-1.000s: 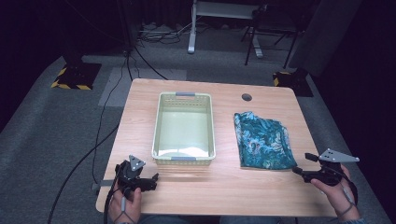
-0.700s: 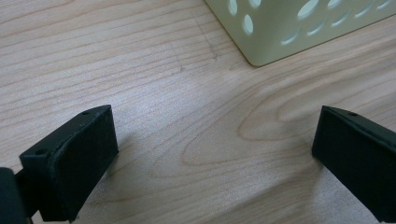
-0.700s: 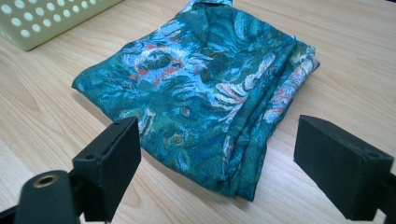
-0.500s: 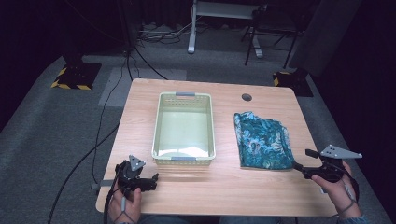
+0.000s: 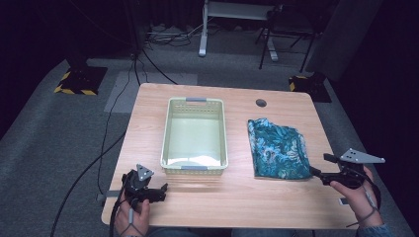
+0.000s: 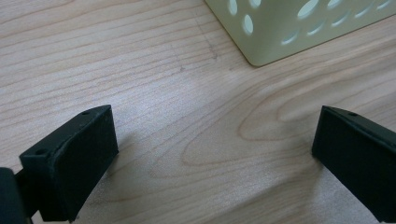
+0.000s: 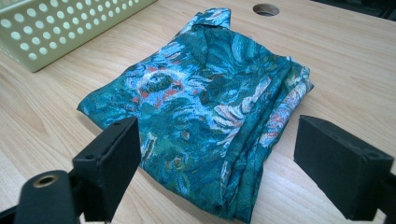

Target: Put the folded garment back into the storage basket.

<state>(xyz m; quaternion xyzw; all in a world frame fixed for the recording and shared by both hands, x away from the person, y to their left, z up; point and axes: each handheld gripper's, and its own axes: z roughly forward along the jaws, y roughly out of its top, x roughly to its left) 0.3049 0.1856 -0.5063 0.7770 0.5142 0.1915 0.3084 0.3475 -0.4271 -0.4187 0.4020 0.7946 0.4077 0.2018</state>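
Observation:
A folded teal patterned cloth (image 5: pixel 277 149) (image 7: pixel 210 102) lies on the right half of the wooden table (image 5: pixel 237 197). My right gripper (image 5: pixel 321 167) (image 7: pixel 217 163) is open just off the cloth's near right corner, jaws pointing left at it, nothing between them. A pale green perforated basket (image 5: pixel 194 136) stands empty at the table's middle. My left gripper (image 5: pixel 161 191) (image 6: pixel 215 154) rests open near the front left edge, over bare wood, a short way below the basket's near left corner (image 6: pixel 261 51).
A round cable hole (image 5: pixel 261 102) (image 7: pixel 265 9) sits in the table behind the cloth. Cables run across the grey carpet at left. A desk frame and chair legs stand in the dark behind the table.
My right gripper has moved left toward the cloth's near right corner. The left gripper, the basket and the cloth have stayed put.

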